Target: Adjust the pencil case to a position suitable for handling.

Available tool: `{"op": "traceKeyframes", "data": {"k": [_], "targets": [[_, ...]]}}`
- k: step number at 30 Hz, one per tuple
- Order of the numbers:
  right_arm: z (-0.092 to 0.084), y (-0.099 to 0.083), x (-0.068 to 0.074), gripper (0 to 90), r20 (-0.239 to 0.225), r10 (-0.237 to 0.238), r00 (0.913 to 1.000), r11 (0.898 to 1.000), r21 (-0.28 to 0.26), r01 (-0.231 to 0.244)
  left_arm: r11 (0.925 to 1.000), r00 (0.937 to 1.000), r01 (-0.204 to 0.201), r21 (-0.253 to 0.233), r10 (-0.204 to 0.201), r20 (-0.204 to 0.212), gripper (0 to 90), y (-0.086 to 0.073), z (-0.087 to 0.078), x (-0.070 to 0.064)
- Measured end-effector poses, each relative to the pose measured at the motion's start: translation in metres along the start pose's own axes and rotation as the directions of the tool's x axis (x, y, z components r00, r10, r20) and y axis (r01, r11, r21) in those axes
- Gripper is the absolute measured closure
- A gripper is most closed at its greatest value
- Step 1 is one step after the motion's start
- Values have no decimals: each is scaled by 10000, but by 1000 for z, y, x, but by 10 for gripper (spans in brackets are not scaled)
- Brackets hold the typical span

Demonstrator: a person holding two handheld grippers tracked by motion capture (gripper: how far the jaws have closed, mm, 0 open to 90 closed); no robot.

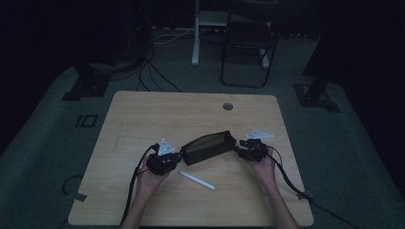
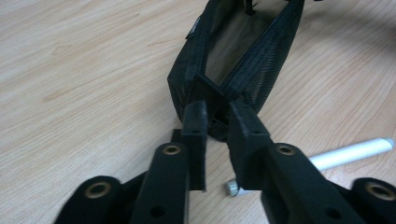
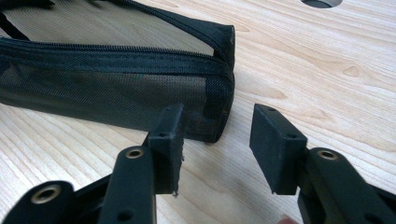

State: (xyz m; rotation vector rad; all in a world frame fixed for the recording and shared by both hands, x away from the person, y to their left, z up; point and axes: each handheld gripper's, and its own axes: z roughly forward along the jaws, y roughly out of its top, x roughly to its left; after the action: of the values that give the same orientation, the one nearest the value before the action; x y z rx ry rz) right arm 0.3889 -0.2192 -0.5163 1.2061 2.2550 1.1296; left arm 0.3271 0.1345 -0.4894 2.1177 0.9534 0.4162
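Work in hand: a black mesh pouch (image 1: 208, 147) lay on the table (image 1: 143, 119), its zip already undone and its mouth gaping, with a gripper at each end.

Pouch: it sat slightly right of the table's middle, lying aslant, its near-left end lower in the high view than its far-right end. The inside looked empty as far as the left gripper view reached (the far end was in shadow).

Pen: a white pen (image 1: 197, 181) lay on the wood just in front of the pouch, apart from it, not picked up.

Left gripper (image 2: 218, 122): its jaws stood a little apart at the pouch's near end, right at the zip's end tab. The gap was narrow and I could not tell whether the pads pressed on the fabric or merely flanked it.

Right gripper (image 3: 218, 135): its jaws stood spread, with bare table between them. The pouch's corner sat just beyond the left jaw, so nothing was held.

Done, by my reading: the pouch was open and steadied for loading.

Left to do, by my reading: pick up the pen, slide it through the mouth, then draw the zip shut (the zip's puller was not clear in any view).

Risk: with neither end firmly pinched, the soft pouch could sag closed.
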Motion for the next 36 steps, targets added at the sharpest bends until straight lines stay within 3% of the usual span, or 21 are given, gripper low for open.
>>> {"op": "traceKeyframes", "data": {"k": [5,10,17,25,31,36], "targets": [[-4,0,2,491,82,-88,9999,9999,-54,88,9999,9999,-52,-144,50,-128,646,0,-4,-2],[-10,-4,8,441,347,-585,9977,9983,78,582,9996,9999,-106,-265,103,-119,590,-1,-10,-2],[-18,-23,2,405,298,-495,9983,9983,320,486,9974,9981,-614,-383,615,23,527,-5,-18,-7],[-28,-45,-9,370,468,-306,9984,9978,598,278,9932,9950,-852,-793,889,447,456,-8,-23,-10],[-30,-50,-15,365,476,-88,9988,9984,569,61,9901,9900,-1161,-782,1218,714,438,-10,-22,-14],[-30,-50,-16,365,521,-119,9986,9980,629,86,9897,9867,-1371,-413,1402,821,439,-11,-16,-18]]}}
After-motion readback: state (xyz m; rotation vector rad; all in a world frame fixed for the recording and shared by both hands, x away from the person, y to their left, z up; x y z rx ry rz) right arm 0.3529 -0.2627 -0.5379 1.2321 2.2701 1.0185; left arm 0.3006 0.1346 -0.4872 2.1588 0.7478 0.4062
